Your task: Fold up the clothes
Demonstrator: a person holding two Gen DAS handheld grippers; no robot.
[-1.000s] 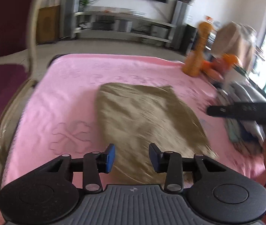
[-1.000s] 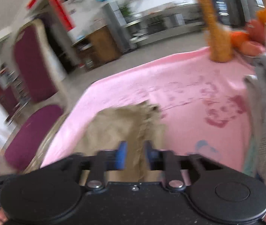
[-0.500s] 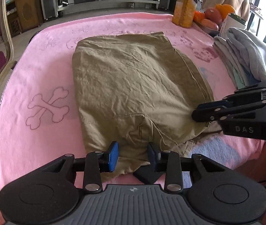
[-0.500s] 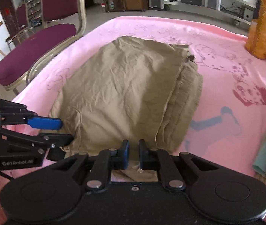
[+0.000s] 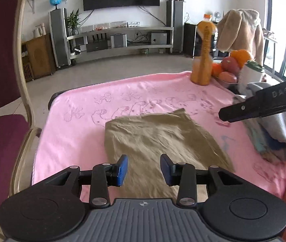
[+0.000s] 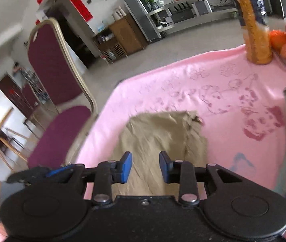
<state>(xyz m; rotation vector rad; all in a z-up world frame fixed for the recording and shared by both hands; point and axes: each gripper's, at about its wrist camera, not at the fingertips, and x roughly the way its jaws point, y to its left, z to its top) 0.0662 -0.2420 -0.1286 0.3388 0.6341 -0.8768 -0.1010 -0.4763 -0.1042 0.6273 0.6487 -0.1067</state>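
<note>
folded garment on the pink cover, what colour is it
Khaki tan, plain with no print; the folded garment shows best in the left wrist view.

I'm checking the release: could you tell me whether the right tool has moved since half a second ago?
Yes. The right tool has lifted back from the khaki garment, jaws just opened, nothing between them.

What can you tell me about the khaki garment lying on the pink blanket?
The khaki garment is a wrinkled, woven-looking cloth, olive-tan, folded into a rough trapezoid with a seamed, layered edge along its right side. It lies flat on the pink blanket, near the front edge, left of a stack of folded clothes. Nothing grips it: both hand-held grippers show open jaws with no cloth pinched between the pads. Motion blur hides finer details.
</note>
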